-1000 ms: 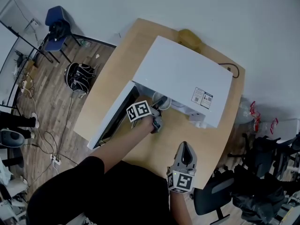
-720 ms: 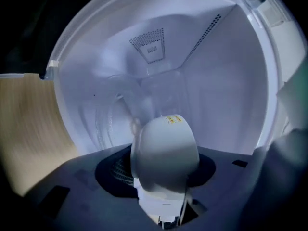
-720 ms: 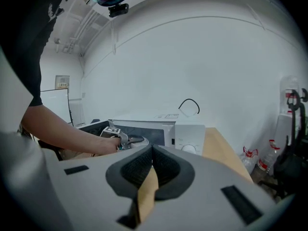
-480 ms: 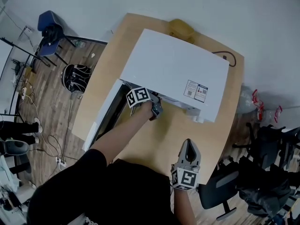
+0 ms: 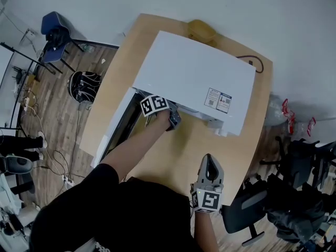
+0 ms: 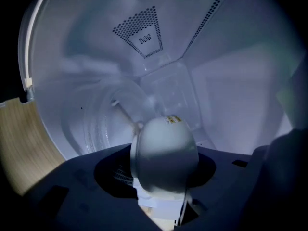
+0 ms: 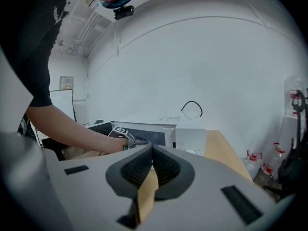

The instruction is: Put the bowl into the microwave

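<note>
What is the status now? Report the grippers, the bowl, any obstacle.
Left gripper jaws shut on bowl, inside microwave. Right gripper jaws shut, empty, over table. Bowl tilted, above glass turntable. Nothing blocking.

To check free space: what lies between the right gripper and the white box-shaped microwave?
Only bare light wooden table top; the head view shows it between the right gripper and the white box-shaped microwave.
</note>
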Motion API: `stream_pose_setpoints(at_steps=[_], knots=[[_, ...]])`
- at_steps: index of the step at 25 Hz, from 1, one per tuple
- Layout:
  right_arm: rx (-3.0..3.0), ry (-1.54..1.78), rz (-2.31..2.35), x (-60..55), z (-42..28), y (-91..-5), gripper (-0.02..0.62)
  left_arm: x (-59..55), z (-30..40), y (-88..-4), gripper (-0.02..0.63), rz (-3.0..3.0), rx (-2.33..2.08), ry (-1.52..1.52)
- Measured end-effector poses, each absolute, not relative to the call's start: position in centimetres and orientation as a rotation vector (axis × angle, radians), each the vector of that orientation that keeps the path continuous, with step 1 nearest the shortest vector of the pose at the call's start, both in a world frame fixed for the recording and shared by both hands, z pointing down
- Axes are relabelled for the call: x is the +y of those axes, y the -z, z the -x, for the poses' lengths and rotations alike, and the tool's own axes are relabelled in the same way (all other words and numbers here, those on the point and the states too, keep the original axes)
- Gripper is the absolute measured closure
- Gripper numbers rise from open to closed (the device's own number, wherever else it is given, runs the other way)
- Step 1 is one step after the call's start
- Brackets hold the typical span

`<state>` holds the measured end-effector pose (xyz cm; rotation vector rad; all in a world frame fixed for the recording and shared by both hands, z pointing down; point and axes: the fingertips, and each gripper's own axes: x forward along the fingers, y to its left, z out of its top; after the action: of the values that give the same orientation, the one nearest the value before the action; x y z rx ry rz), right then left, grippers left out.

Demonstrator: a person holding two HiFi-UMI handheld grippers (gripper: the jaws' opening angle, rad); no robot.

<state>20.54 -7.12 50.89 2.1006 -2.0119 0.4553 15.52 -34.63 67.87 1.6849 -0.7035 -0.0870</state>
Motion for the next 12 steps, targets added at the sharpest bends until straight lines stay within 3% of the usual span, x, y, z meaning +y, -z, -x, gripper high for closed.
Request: stream_pose_setpoints(at_steps=[12], knots=[[-2.065,-0.475,-2.057,-5.9,-19.0,-51.3,0.535,-35.1,-13.7,-68.9,0.393,-1.896,-0.951,-0.104]])
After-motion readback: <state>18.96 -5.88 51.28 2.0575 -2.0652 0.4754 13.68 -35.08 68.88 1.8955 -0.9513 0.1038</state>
